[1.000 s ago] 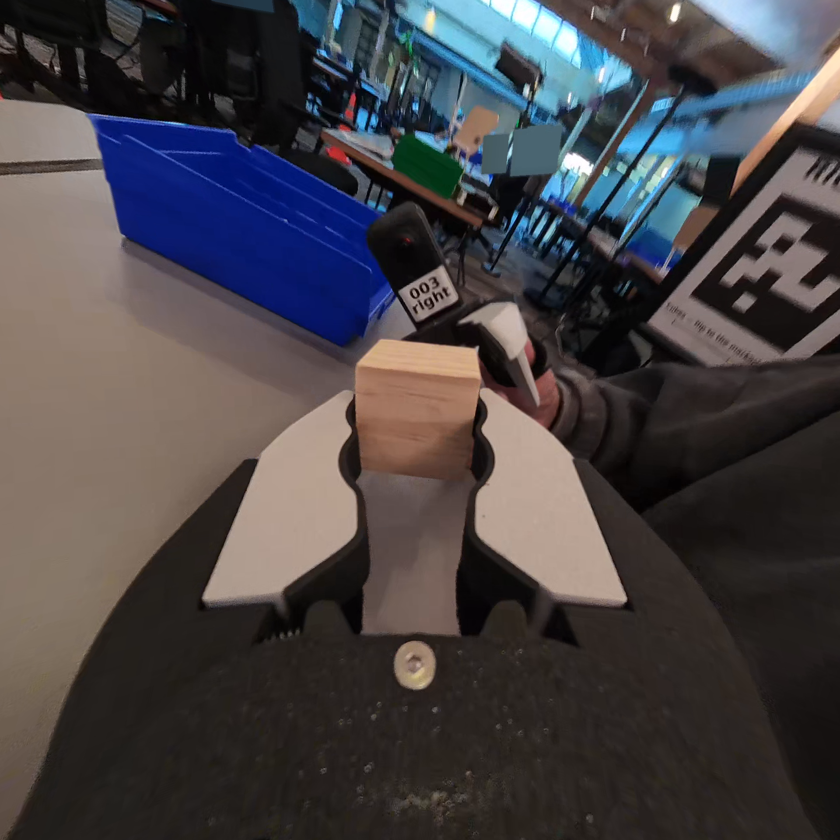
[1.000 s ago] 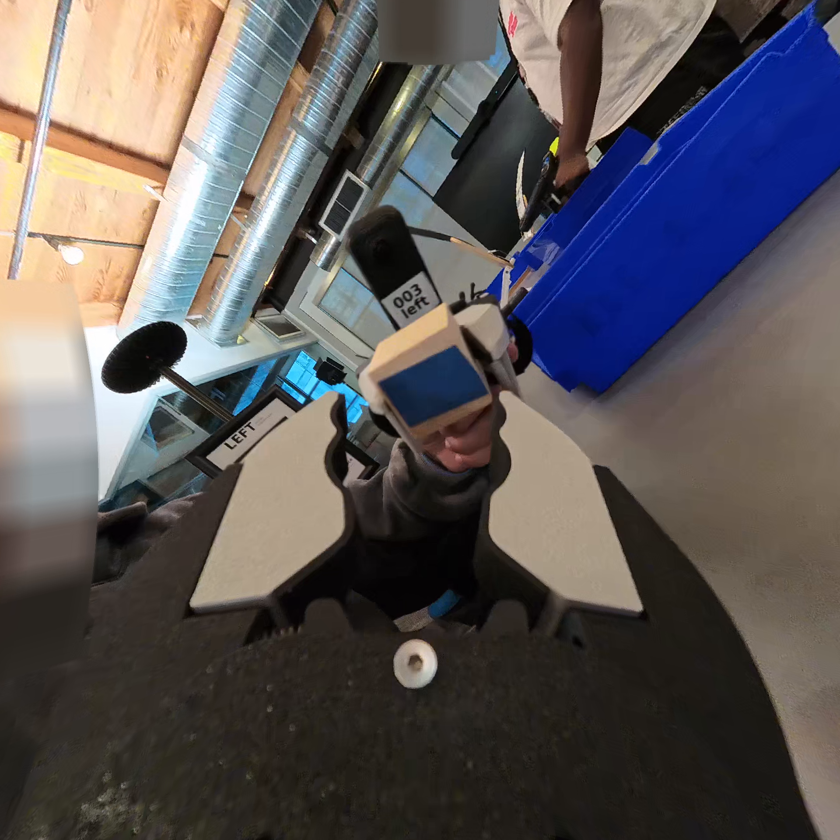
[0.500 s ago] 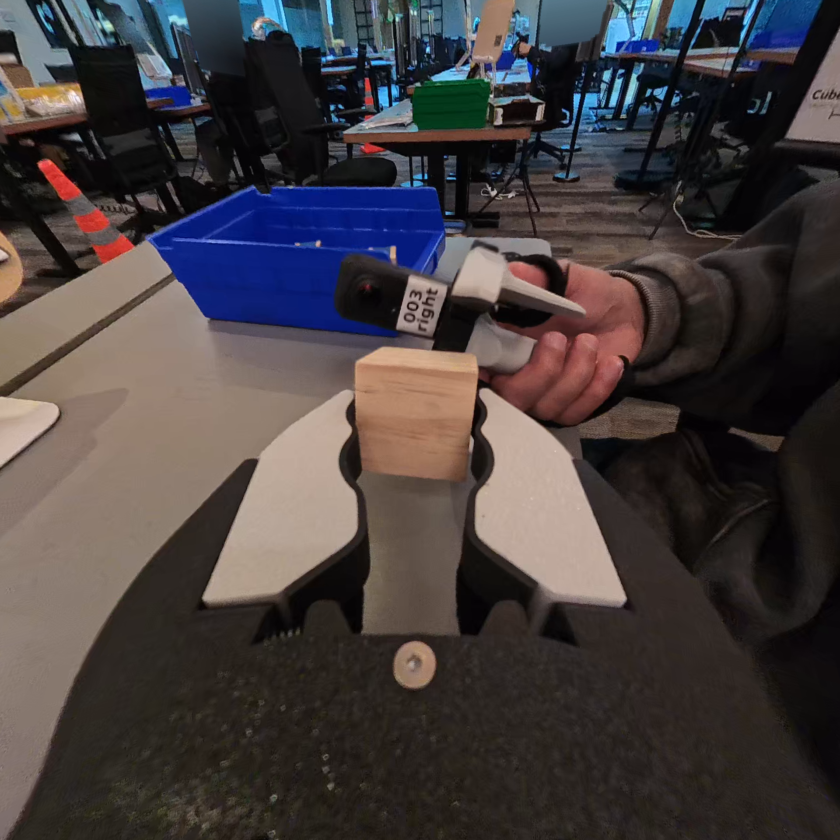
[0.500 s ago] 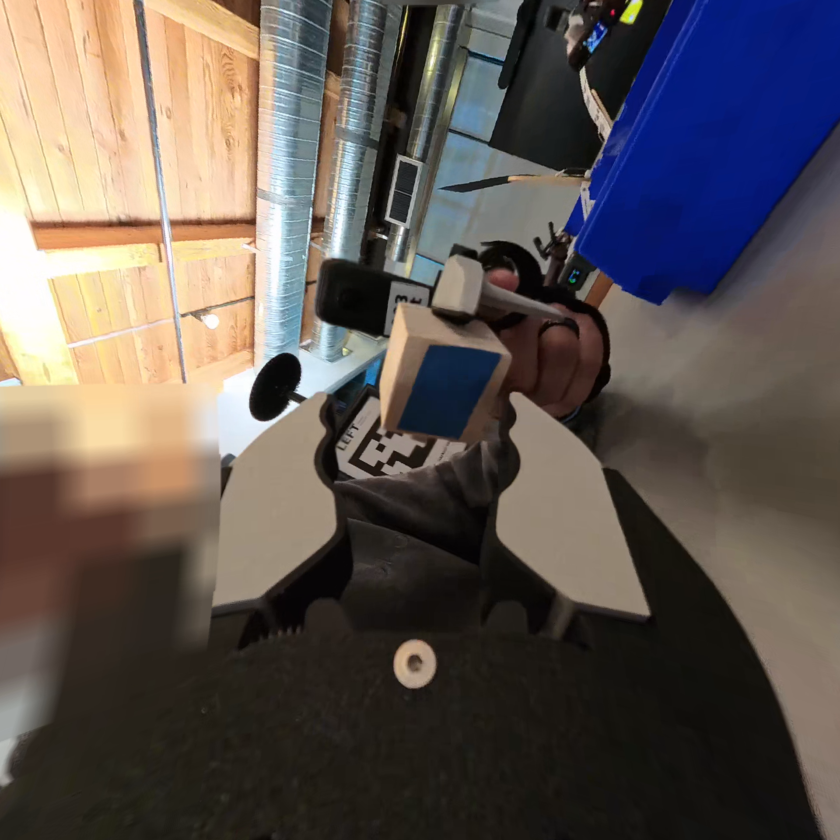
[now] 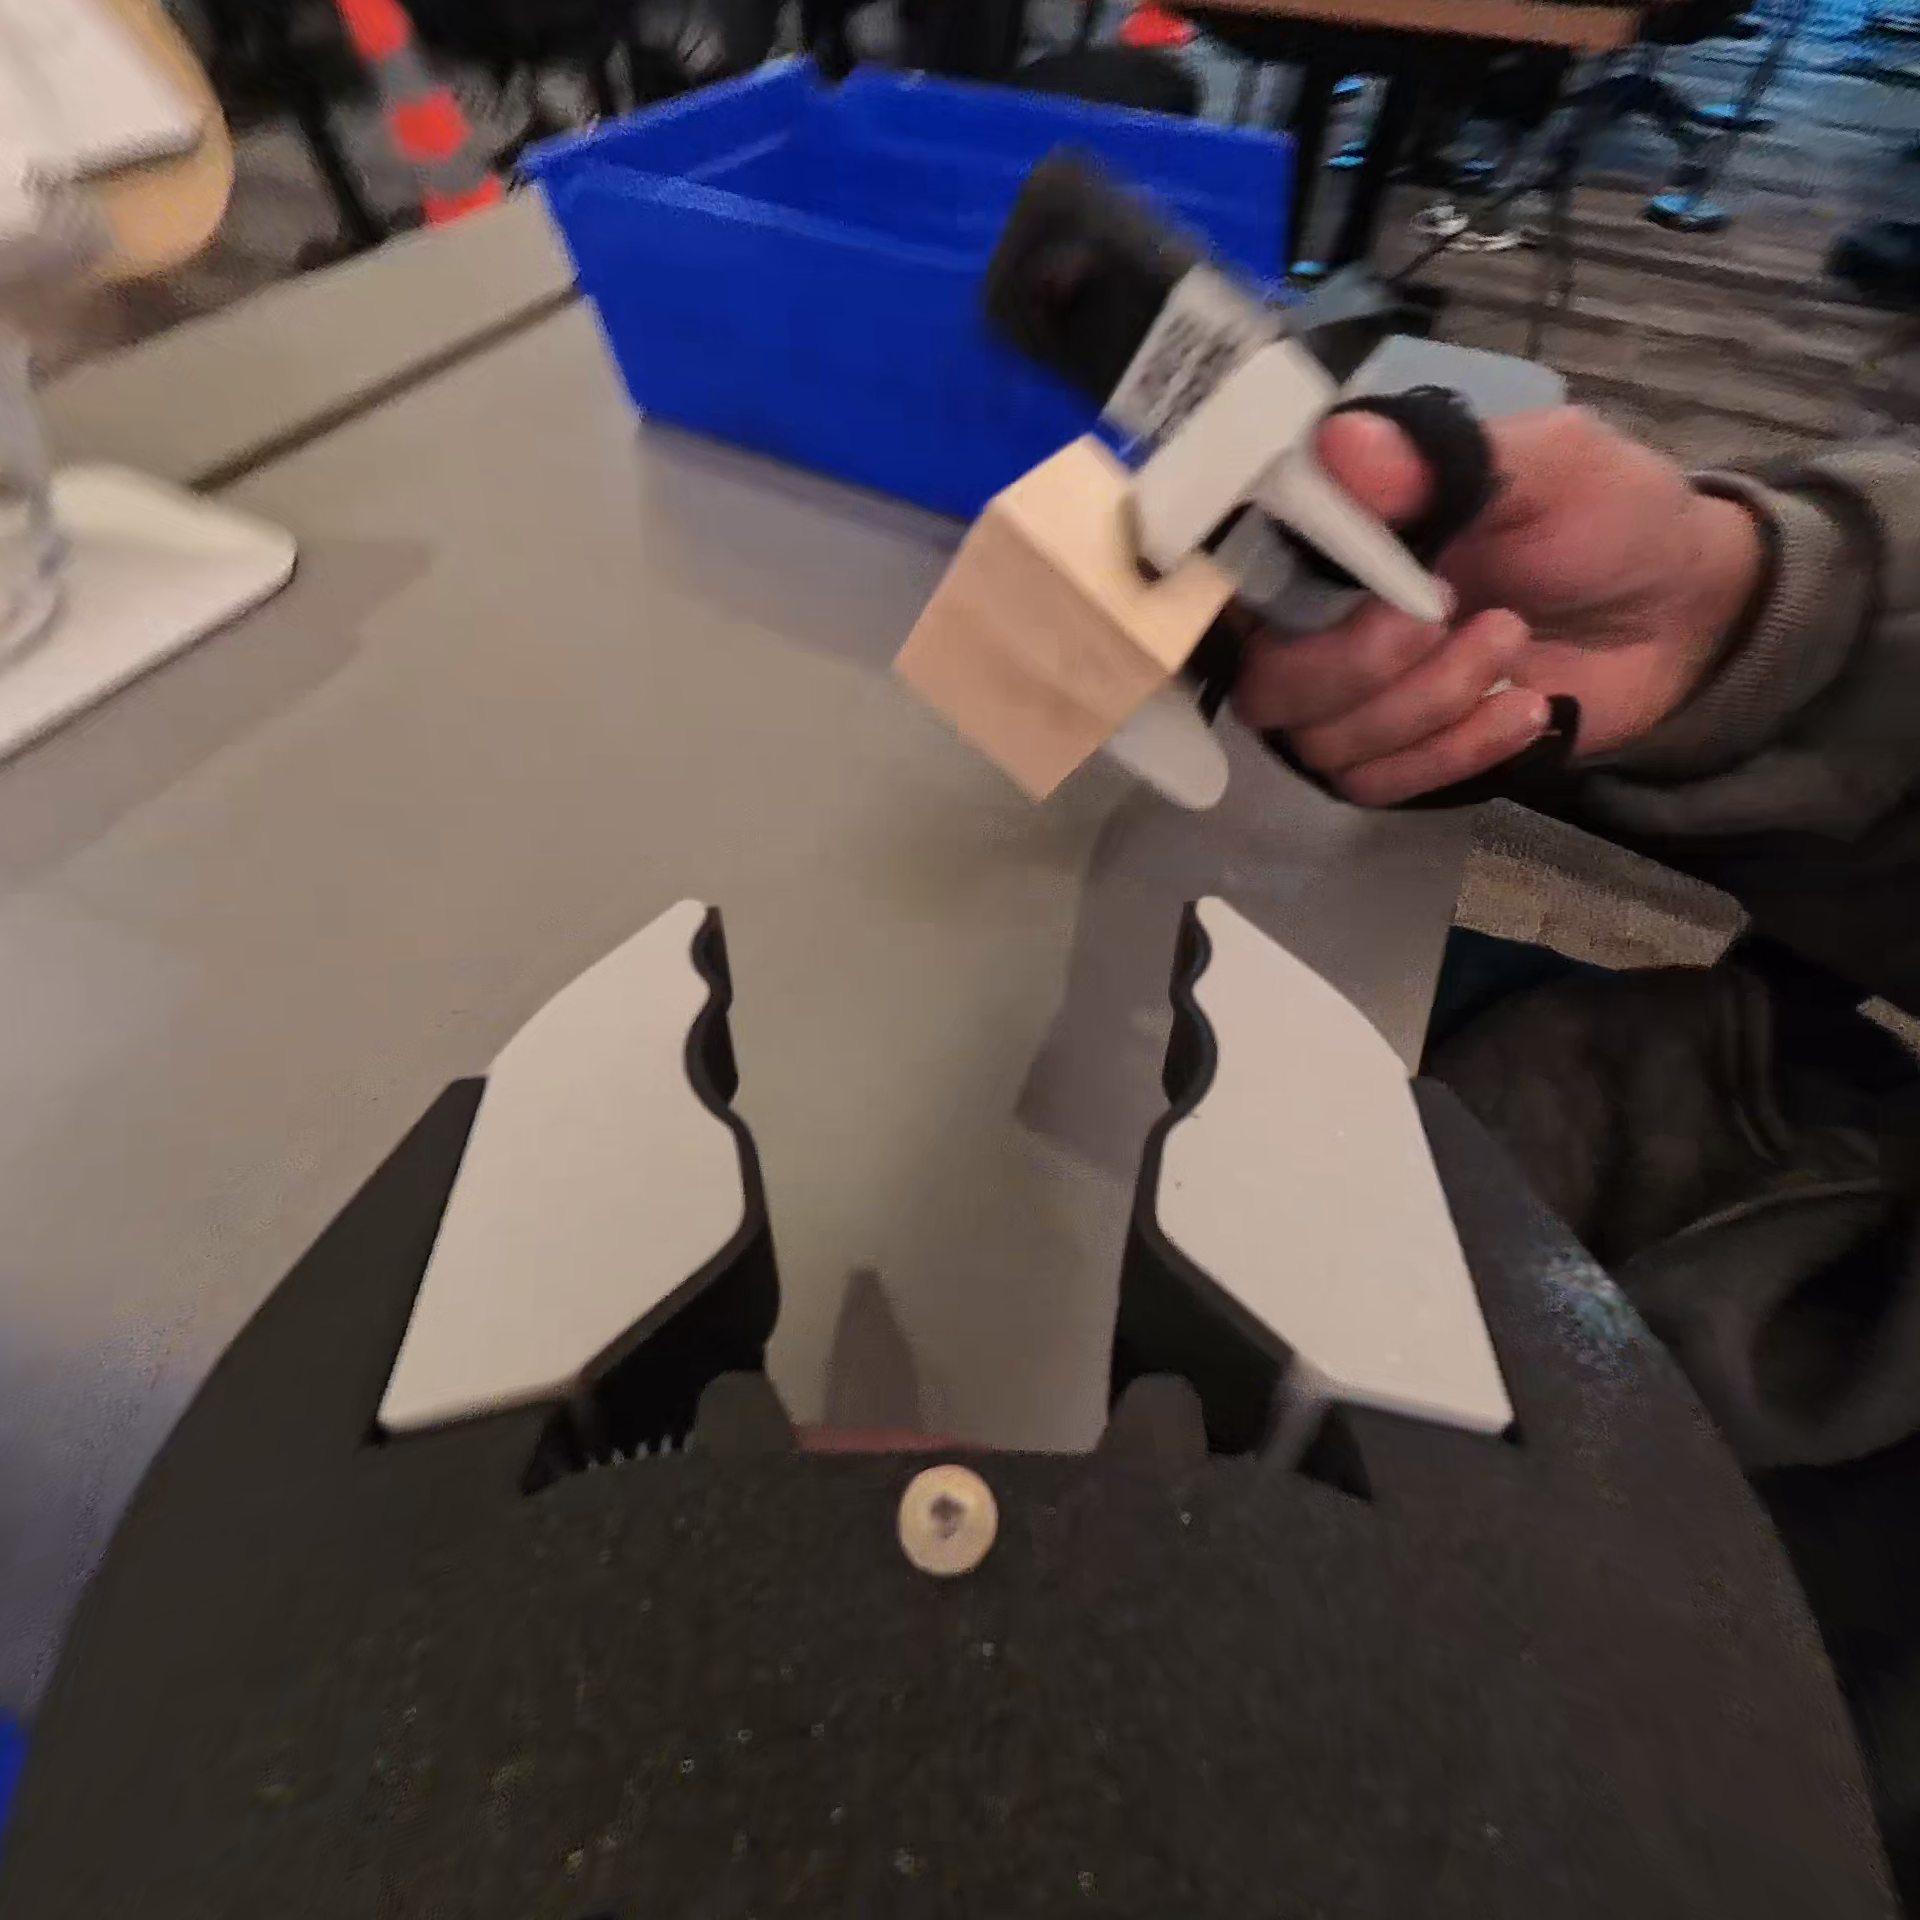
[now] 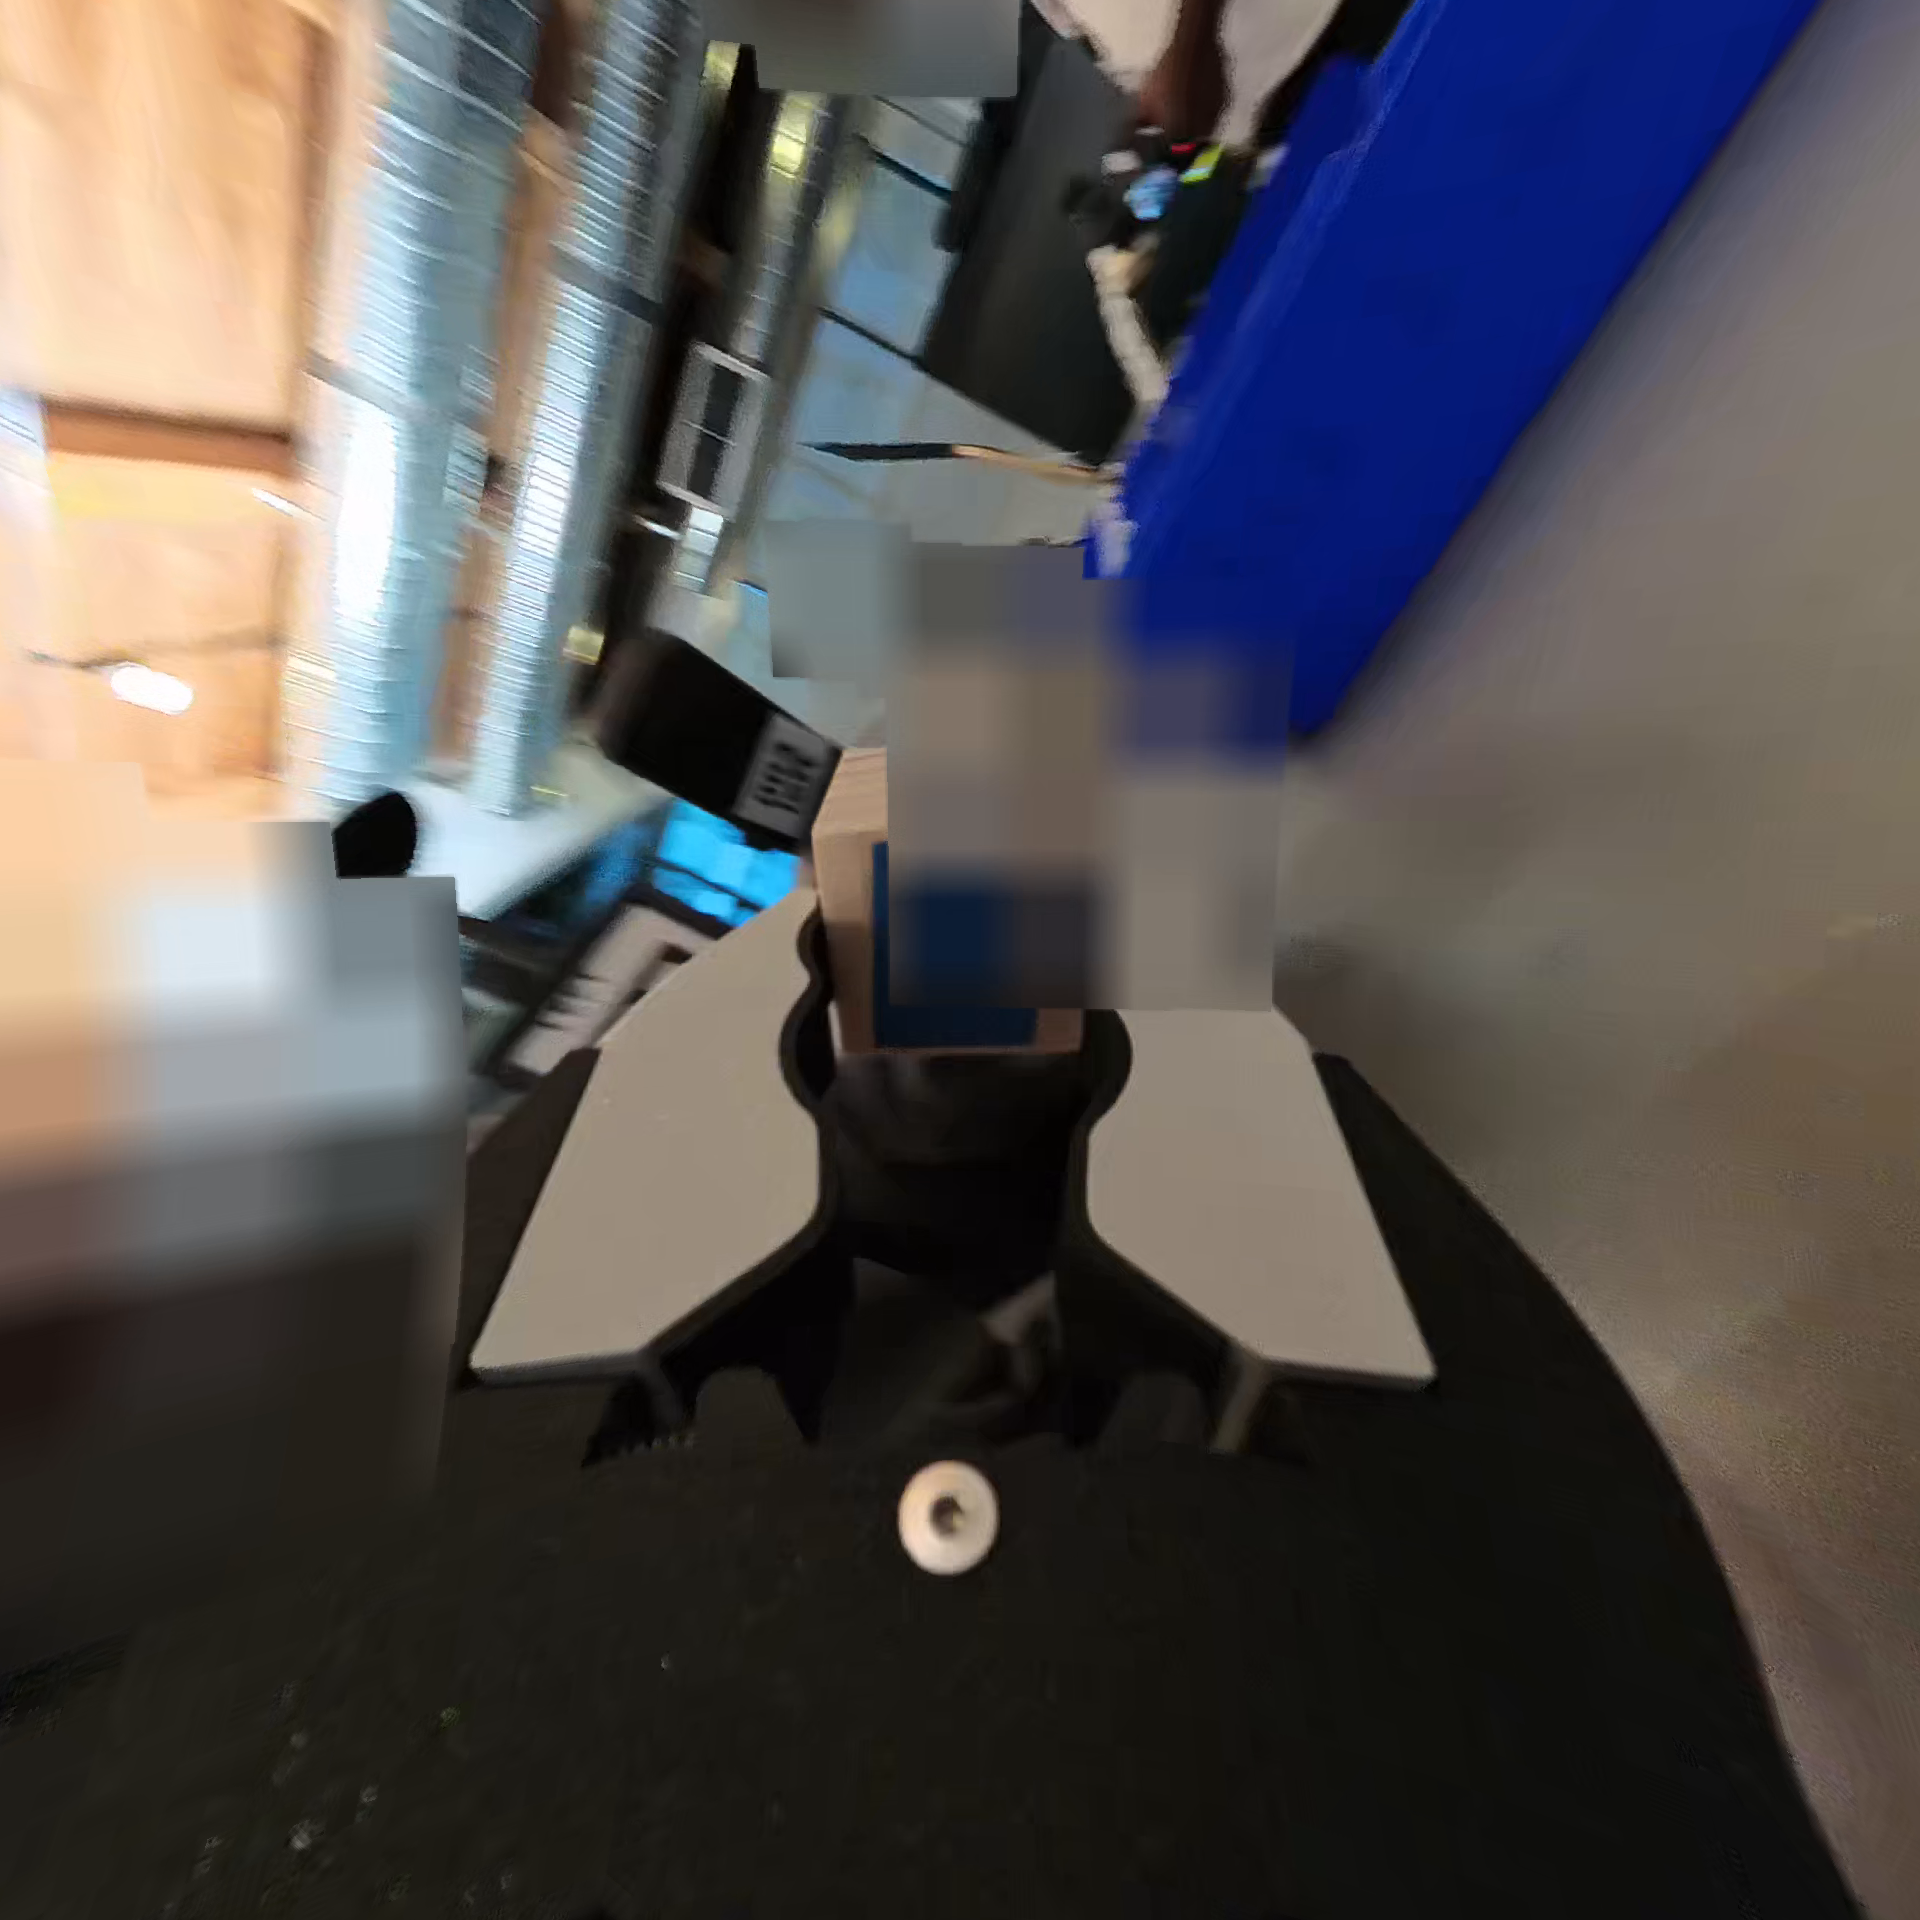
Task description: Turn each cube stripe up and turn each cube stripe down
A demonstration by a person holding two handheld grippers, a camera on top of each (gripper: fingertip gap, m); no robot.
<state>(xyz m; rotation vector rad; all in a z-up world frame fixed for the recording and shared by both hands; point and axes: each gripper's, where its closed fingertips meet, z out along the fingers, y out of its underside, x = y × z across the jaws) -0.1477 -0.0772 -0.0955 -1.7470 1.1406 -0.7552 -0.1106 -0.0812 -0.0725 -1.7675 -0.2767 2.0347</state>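
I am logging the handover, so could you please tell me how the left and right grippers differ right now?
The left gripper is open with nothing between its fingers; the right gripper is shut on the wooden cube. The left one points level over the grey table; the right one is tilted, holding the cube in the air. Both have pale fingers.

even indoor light, both views smeared by motion blur (worst at the edges), soft shadows
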